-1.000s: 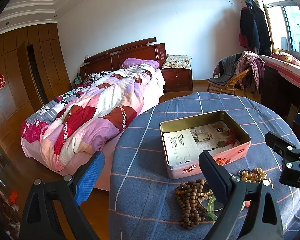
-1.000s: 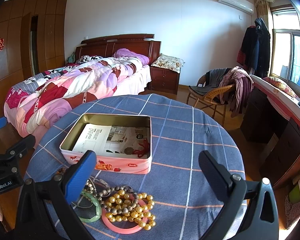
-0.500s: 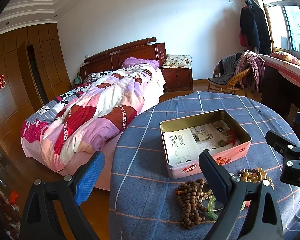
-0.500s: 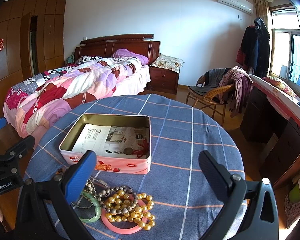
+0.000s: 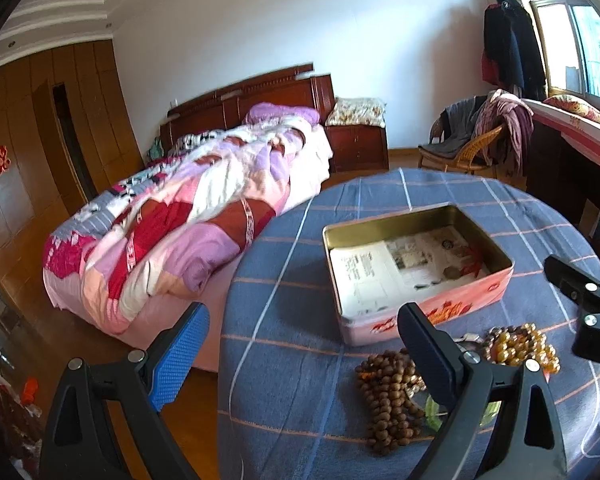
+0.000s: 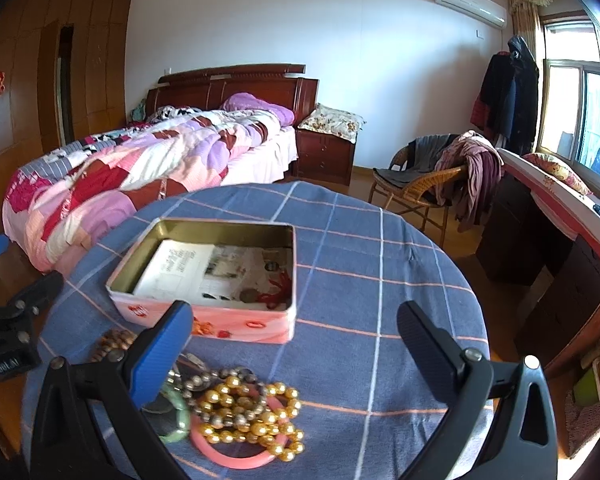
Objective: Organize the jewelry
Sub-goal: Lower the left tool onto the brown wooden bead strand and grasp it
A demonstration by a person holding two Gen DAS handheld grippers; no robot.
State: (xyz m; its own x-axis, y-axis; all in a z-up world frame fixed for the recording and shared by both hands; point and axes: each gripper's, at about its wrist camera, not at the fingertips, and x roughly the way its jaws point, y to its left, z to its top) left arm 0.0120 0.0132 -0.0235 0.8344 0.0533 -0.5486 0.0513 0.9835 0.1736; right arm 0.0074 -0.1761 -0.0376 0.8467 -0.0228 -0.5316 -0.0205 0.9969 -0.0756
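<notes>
An open pink tin box (image 5: 420,268) (image 6: 208,276), lined with paper and holding small red items, sits on the round table with a blue checked cloth (image 5: 292,320) (image 6: 380,280). In front of it lies a jewelry pile: a brown wooden bead strand (image 5: 384,400), a gold bead bracelet (image 6: 252,412) (image 5: 520,346), a pink bangle (image 6: 228,456) and a green bangle (image 6: 178,426). My left gripper (image 5: 300,356) is open and empty, left of the pile. My right gripper (image 6: 296,344) is open and empty, just above the pile.
A bed with a patchwork quilt (image 5: 180,216) stands left of the table. A wicker chair with clothes (image 6: 428,184) and a dark desk (image 6: 540,240) stand at the right. The table edge drops off close on the left.
Both grippers have moved forward and down a little toward the table; the box and the jewelry pile appear nearer. The jewelry has not moved.
</notes>
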